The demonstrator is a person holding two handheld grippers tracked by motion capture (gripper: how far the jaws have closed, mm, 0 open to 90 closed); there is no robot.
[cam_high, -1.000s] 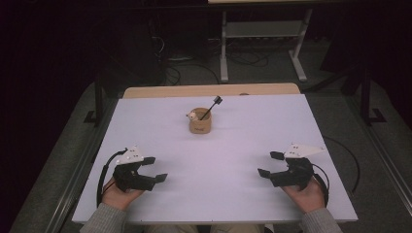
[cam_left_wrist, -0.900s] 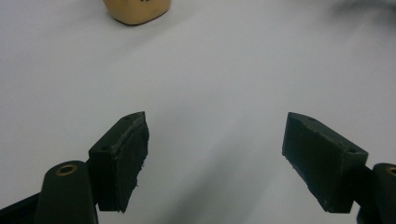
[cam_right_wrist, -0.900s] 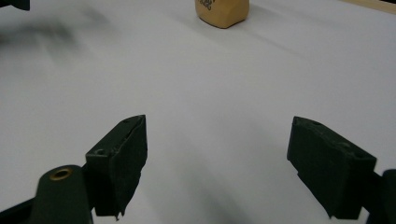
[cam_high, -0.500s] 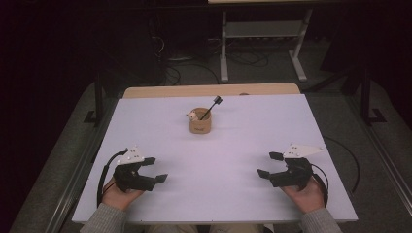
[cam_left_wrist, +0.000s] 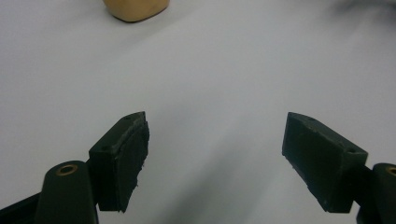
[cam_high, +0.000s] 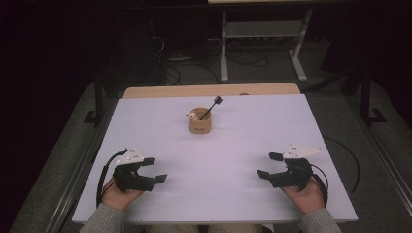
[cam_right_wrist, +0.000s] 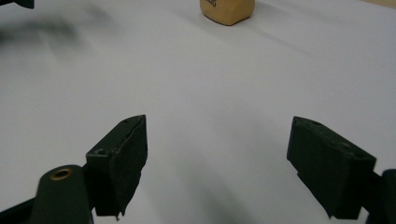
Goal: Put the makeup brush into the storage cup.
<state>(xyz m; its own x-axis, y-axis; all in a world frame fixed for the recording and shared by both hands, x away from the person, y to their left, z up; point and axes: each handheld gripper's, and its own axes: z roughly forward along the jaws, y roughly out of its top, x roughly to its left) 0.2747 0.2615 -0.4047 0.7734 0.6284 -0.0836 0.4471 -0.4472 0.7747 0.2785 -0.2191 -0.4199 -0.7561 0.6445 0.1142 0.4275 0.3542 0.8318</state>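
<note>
here, both grippers' fingers spread open over white table [cam_high: 233, 160]; dark room behind.

The desk [cam_high: 233, 194] has a smooth, matt pale top, with a bare wood strip along its far edge. The cup [cam_high: 200, 123] looks like light matt wood. The left gripper [cam_left_wrist: 215, 158] has matt black plastic fingers [cam_left_wrist: 122, 158], their pads slightly rough, with a brass-coloured metal eyelet.

Black grippers [cam_high: 154, 170], black cables, grey sleeves [cam_high: 104, 222]
</note>
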